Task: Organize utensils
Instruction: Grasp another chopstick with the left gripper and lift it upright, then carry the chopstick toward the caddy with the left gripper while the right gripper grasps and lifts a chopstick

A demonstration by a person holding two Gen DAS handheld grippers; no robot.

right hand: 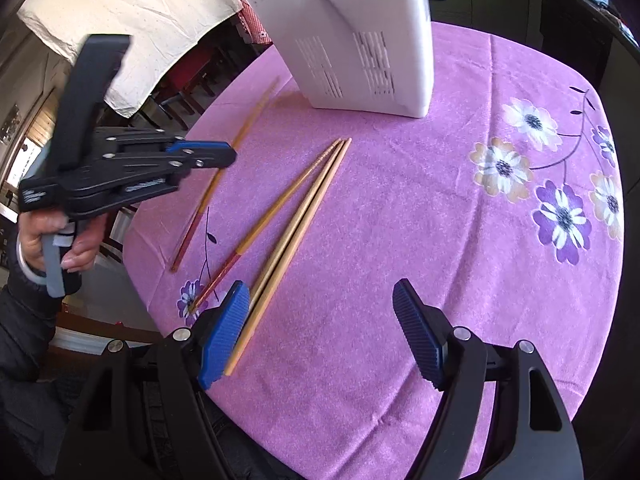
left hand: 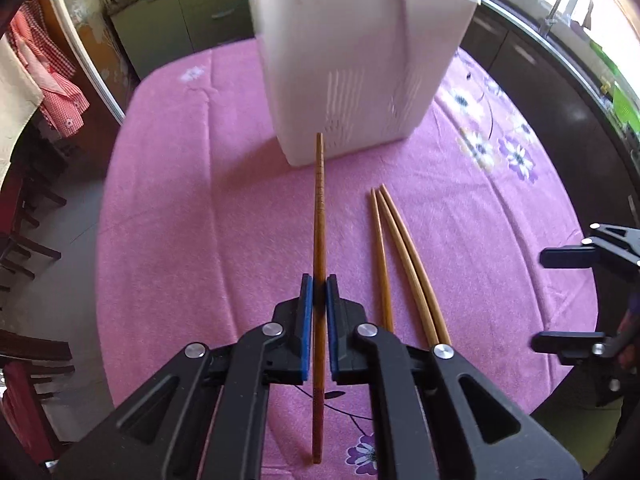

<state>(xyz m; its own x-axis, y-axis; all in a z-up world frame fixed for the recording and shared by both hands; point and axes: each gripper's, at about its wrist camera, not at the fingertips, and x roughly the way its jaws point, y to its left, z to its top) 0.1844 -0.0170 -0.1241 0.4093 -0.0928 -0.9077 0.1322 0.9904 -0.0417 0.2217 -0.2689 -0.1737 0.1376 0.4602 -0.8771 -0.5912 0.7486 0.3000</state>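
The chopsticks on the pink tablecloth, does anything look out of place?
Yes. Three chopsticks lie loose on the tablecloth rather than in the white holder; the left gripper grips a fourth.

Light: bright daylight from the blown-out window (left hand: pixel 624 20) at right
Blur: tall white plastic utensil holder (left hand: pixel 352 60) smeared
Edges: fisheye bending, dark corners

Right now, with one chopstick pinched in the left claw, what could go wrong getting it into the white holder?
1. The left claw grips the long brown wooden chopstick partway along, so it may pivot or slip.
2. The tall white plastic slotted utensil holder stands close ahead; a low tip could knock it.
3. The open right claw hangs over three loose pale wooden chopsticks and could scatter them.
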